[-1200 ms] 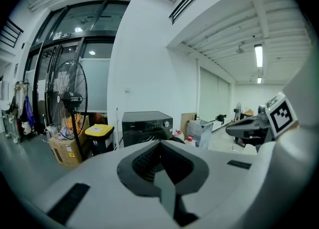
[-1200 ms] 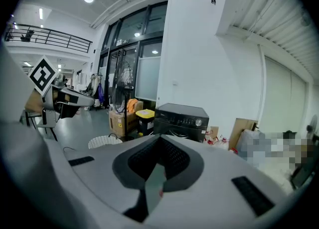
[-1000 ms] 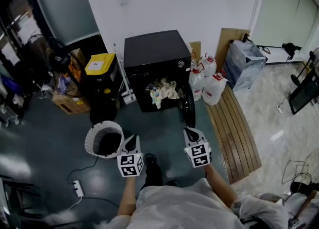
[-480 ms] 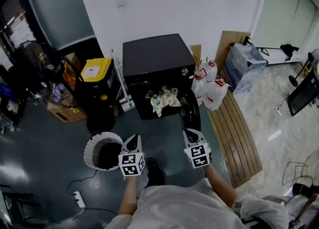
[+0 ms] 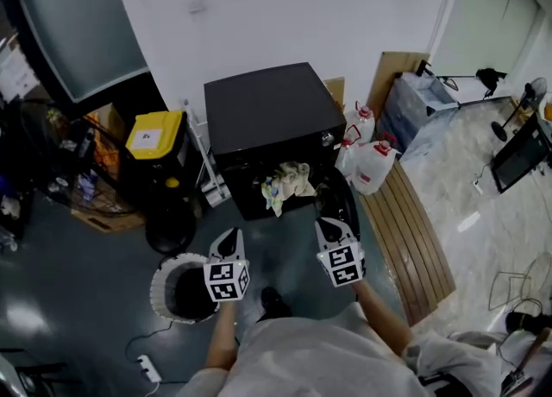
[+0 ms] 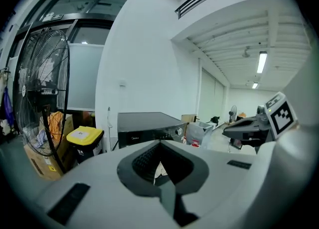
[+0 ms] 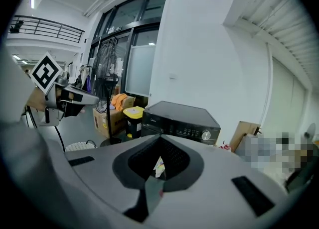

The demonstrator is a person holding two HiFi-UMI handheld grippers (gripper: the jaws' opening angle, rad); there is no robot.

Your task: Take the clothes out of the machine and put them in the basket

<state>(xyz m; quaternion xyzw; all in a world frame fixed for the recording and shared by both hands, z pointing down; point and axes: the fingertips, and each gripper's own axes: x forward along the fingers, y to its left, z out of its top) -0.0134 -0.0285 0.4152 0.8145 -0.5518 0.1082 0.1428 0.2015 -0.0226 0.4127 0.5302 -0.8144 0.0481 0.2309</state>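
I see both grippers held out toward the black machine point(image 5: 267, 110). The left gripper point(image 5: 231, 238) has its fingers pressed together with nothing between them, and the right gripper point(image 5: 329, 230) is the same, closed and empty. The clothes point(image 5: 289, 181) (a pale, crumpled bundle) spill from the machine's open front, beyond both grippers and touched by neither. The basket point(image 5: 160, 273) stands on the floor just beside the left gripper. 2 white jugs point(image 5: 375, 166) sit to the right of the machine
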